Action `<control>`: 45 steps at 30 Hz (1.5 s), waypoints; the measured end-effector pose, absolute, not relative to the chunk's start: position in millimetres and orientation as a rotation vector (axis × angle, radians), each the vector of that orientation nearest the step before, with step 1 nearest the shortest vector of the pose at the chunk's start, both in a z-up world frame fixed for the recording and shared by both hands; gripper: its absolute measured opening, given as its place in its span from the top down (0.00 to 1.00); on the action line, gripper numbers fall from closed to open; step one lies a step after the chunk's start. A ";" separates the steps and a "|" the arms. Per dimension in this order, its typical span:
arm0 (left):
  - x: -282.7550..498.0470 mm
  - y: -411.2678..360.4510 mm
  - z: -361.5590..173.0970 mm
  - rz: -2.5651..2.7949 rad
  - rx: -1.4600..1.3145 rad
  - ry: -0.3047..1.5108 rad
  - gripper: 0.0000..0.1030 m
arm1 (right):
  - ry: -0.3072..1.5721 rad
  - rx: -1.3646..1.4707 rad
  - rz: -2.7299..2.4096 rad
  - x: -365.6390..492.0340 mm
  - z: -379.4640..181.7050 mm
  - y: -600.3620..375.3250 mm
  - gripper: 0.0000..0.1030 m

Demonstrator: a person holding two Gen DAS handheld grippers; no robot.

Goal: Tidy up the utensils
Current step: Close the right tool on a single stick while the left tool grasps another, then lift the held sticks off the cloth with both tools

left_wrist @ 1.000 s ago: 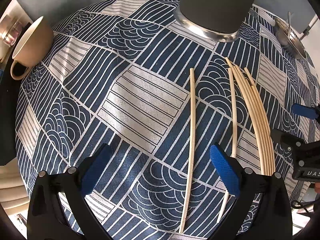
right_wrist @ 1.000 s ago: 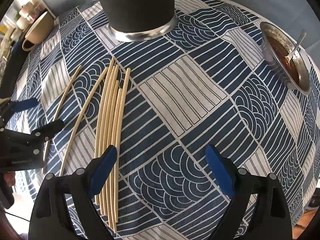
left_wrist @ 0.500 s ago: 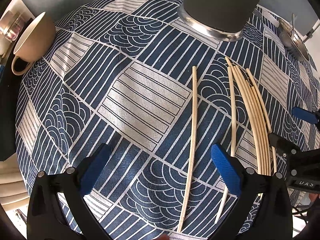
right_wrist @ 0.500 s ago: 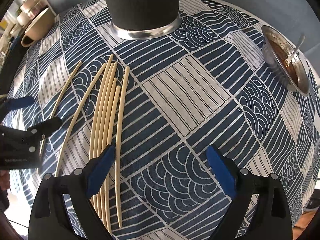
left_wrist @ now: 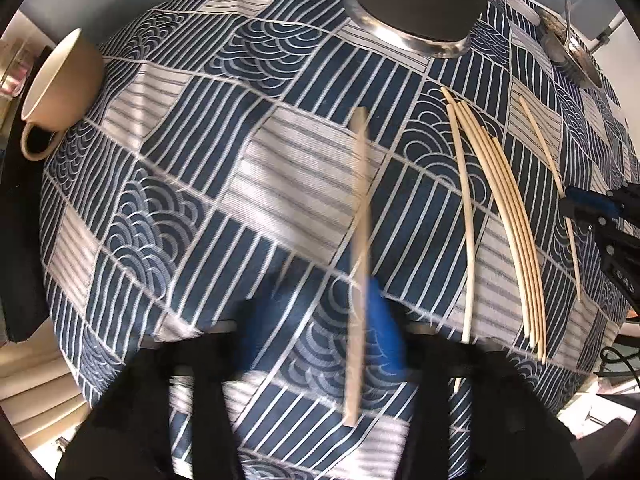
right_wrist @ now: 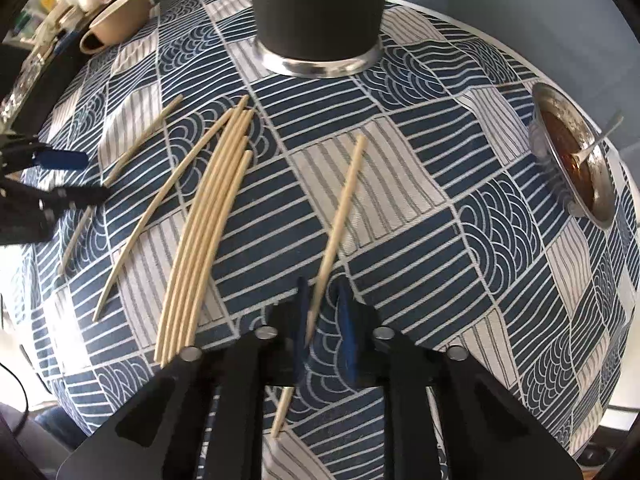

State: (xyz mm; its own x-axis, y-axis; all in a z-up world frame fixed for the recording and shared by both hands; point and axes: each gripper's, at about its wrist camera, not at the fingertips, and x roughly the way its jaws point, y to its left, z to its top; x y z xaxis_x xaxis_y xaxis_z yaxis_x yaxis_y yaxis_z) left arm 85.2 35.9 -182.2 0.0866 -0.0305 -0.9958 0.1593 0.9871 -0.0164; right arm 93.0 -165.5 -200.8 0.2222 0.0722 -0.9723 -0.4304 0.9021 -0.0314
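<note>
A: What's the setting?

B: A round table under a navy-and-white patterned tablecloth [right_wrist: 400, 184], with a tall dark holder [right_wrist: 318, 8] on a steel base at twelve o'clock.

A: And the chopsticks?

B: Two have just been taken. A moment ago both sets of tongs stood spread above the cloth; within the last half second both have been closing. The right gripper [right_wrist: 322, 316] now has its blue pads nearly together with one chopstick [right_wrist: 340, 208] between them, pinched near its thin end; the shaft points to about one o'clock. The left gripper [left_wrist: 320, 328] looks closed on a single chopstick [left_wrist: 360, 240] running toward twelve o'clock, though that view is blurred, so the contact is hard to confirm.

A: What remains on the cloth?

B: A bundle of chopsticks [right_wrist: 208, 216] lying side by side at ten o'clock of the right gripper, with one loose curved chopstick [right_wrist: 160, 208] just beyond it.

A: Anything further out?

B: A beige cup [left_wrist: 60, 80] at ten o'clock in the left view, and a metal dish [right_wrist: 572, 160] of brown sauce holding a spoon at two o'clock in the right view.

A: So where does that leave the job?

B: Probably early: two sticks gripped, ready to go toward the holder, most still lying flat.
</note>
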 end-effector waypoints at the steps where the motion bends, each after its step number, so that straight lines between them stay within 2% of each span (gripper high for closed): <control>1: 83.0 39.2 -182.3 -0.157 0.087 1.488 0.95 | 1.310 -0.314 0.352 92.9 -201.4 -164.8 0.91; 7: 74.4 54.3 -181.1 -0.179 0.038 1.499 0.96 | 1.357 -0.210 0.362 105.5 -196.7 -178.0 0.93; 12: 70.2 57.8 -180.1 -0.172 0.019 1.533 0.96 | 1.437 0.058 0.341 120.4 -198.4 -204.8 0.95; 15: 66.1 60.1 -180.4 -0.173 0.010 1.544 0.96 | 1.436 0.101 0.351 120.7 -194.6 -212.0 0.95; 17: 63.9 61.6 -179.7 -0.171 0.009 1.551 0.96 | 1.431 0.096 0.357 121.8 -190.5 -212.5 0.95; 19: 60.8 59.6 -179.1 -0.165 0.014 1.552 0.96 | 1.432 0.082 0.366 119.6 -187.6 -210.0 1.00; 22: 57.1 60.7 -175.9 -0.165 0.001 1.551 0.96 | 1.434 0.075 0.378 113.0 -185.3 -214.4 1.00; 31: 53.5 60.2 -165.9 -0.155 0.004 1.554 0.96 | 1.418 0.072 0.427 114.7 -190.0 -188.4 0.95; 34: 53.7 58.3 -167.3 -0.158 0.001 1.557 0.96 | 1.435 0.040 0.427 116.9 -194.2 -174.1 0.85; 35: 53.8 58.1 -169.6 -0.159 -0.001 1.558 0.96 | 1.439 0.030 0.422 117.4 -195.3 -170.8 0.78; 36: 52.0 57.8 -170.9 -0.160 -0.005 1.558 0.96 | 1.439 0.010 0.414 118.0 -195.9 -166.6 0.76; 40: 47.9 61.5 -174.4 -0.160 -0.016 1.557 0.96 | 1.421 -0.107 0.377 119.6 -196.4 -149.9 0.78; 42: 46.0 63.8 -175.2 -0.170 -0.032 1.557 0.96 | 1.418 -0.188 0.344 119.3 -196.9 -140.3 0.84; 44: 45.2 63.3 -176.3 -0.173 -0.036 1.558 0.96 | 1.406 -0.257 0.320 115.8 -197.7 -130.0 0.84; 45: 44.2 63.6 -175.9 -0.176 -0.042 1.555 0.96 | 1.400 -0.267 0.322 114.3 -197.5 -127.2 0.88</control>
